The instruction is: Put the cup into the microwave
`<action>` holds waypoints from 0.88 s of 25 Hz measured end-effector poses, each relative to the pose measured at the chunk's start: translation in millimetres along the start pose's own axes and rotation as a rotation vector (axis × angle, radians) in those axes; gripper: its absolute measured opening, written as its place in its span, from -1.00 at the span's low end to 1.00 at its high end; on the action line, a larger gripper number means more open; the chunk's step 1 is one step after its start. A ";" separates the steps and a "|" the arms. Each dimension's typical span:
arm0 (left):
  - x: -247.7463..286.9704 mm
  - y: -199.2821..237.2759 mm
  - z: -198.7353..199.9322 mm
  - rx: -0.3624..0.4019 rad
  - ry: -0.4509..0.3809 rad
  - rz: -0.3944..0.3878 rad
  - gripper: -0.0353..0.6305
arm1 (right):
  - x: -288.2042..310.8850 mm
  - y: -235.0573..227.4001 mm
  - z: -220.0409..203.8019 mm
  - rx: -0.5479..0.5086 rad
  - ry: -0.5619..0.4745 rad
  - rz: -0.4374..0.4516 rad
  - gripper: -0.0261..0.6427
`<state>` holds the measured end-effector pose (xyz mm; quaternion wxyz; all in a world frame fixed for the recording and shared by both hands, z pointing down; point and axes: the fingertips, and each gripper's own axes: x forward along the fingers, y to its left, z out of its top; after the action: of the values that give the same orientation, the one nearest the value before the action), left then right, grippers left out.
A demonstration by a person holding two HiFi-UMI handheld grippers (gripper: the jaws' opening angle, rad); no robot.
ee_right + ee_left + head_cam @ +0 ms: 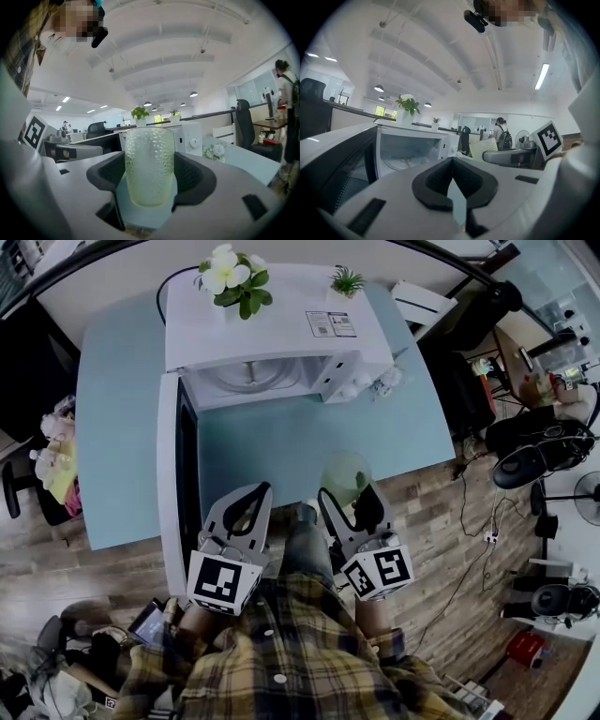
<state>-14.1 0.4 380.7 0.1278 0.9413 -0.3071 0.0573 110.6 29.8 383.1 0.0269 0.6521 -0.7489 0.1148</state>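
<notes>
Between the right gripper's curved black pads, a dimpled, pale-green translucent cup is pinched upright at the blue table's near edge; left gripper jaws are pressed together; boxy white microwave is seen beyond, door open.

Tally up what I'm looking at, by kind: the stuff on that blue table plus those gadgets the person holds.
Microwave: 1
Cup: 1
Potted plants, both on top of the microwave: 2
Flower bunch beside the microwave: 1
Grippers: 2, the left gripper and the right gripper
Total: 7
</notes>
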 end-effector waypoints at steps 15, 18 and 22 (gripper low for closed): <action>1.2 43.3 1.6 -0.077 -0.038 0.331 -0.92 | 83.7 -8.7 0.7 -0.023 0.069 0.275 0.05; 3.6 52.8 2.7 -0.093 -0.045 0.436 -0.92 | 104.0 -11.1 2.8 -0.025 0.083 0.364 0.05; 13.4 62.9 7.9 -0.102 -0.060 0.556 -0.92 | 125.9 -14.5 8.7 -0.042 0.100 0.483 0.06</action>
<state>-40.3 -58.4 388.5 0.1453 0.8146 -0.5596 0.0466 107.1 -96.1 400.5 0.0492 0.4472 -0.8830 0.1342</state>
